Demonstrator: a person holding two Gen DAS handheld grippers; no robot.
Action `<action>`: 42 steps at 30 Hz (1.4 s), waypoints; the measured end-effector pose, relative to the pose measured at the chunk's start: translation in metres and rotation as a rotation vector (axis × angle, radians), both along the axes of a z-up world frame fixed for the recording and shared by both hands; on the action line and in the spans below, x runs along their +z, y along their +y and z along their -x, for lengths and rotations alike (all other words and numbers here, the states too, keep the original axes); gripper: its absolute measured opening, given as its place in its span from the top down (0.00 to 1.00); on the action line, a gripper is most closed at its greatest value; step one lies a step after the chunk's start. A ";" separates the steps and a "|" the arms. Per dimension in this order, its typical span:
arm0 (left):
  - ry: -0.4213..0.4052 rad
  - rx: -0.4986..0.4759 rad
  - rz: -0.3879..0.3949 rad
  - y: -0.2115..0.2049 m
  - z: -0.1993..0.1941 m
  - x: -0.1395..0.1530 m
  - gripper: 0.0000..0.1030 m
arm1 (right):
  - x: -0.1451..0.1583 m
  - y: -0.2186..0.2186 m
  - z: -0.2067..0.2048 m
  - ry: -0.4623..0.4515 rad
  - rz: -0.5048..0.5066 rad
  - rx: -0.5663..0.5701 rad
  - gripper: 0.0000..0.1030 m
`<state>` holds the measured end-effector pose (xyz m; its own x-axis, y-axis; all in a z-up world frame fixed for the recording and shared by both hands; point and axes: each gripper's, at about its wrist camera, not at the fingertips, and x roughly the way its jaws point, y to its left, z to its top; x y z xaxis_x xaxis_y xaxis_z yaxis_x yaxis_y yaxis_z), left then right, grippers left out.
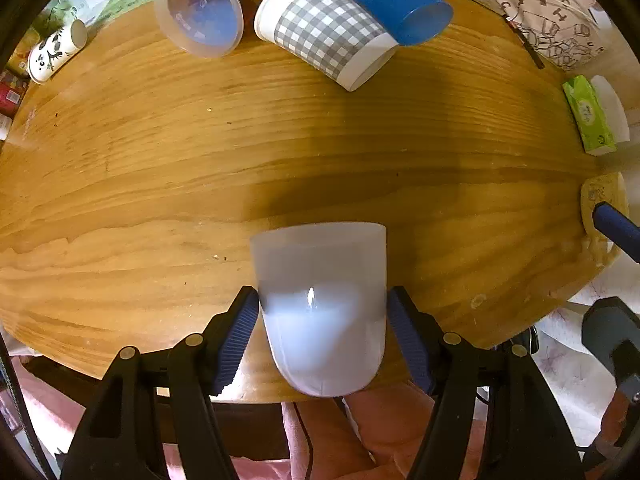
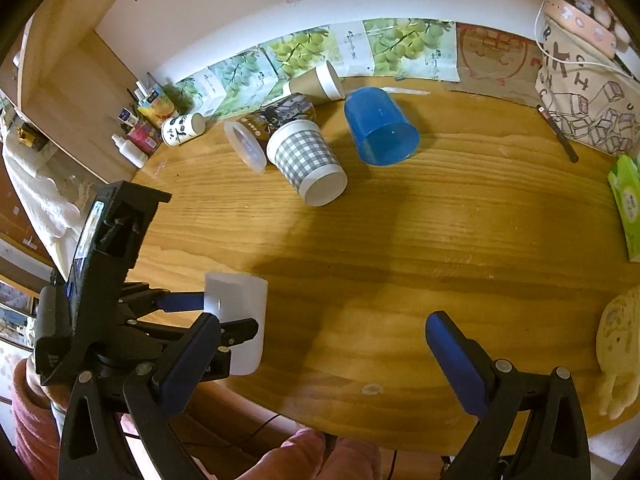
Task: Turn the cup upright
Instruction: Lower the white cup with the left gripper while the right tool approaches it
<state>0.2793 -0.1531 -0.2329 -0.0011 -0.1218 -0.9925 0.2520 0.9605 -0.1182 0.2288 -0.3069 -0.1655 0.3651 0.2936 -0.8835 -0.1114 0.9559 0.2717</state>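
- The frosted white translucent plastic cup (image 1: 324,312) looks matt, with one small glossy glint.
- The round varnished wooden table (image 1: 160,152) shows smooth, grained, slightly shiny boards.
- The grey-checked paper cup (image 1: 326,30) looks matt.
- The blue plastic cup (image 2: 380,126) is smooth and semi-glossy.
- The left gripper (image 1: 323,334) has black matt plastic arms and ribbed blue pads (image 1: 240,340).

A home: cluttered wooden table (image 2: 400,240), tissue pack (image 2: 626,204), tote bag (image 2: 580,92).
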 end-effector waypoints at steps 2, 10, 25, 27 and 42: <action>0.005 0.004 -0.005 0.000 -0.002 -0.003 0.32 | -0.002 -0.001 -0.005 0.005 -0.003 0.005 0.00; 0.010 0.029 0.006 0.005 -0.009 0.000 0.32 | -0.011 -0.008 -0.019 0.035 -0.009 0.010 0.00; 0.005 0.080 0.044 0.007 0.000 -0.008 0.22 | -0.029 -0.001 -0.036 0.091 -0.064 0.052 0.00; 0.000 0.079 0.059 0.008 0.004 -0.007 0.22 | -0.032 0.001 -0.037 0.100 -0.071 0.059 0.00; -0.006 0.119 0.071 0.022 0.031 -0.003 0.20 | -0.063 0.009 -0.049 0.236 -0.177 0.066 0.00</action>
<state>0.2478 -0.1307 -0.2359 0.0232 -0.1903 -0.9815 0.1376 0.9730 -0.1854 0.2781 -0.2977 -0.2290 0.1305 0.4671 -0.8745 -0.0852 0.8841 0.4595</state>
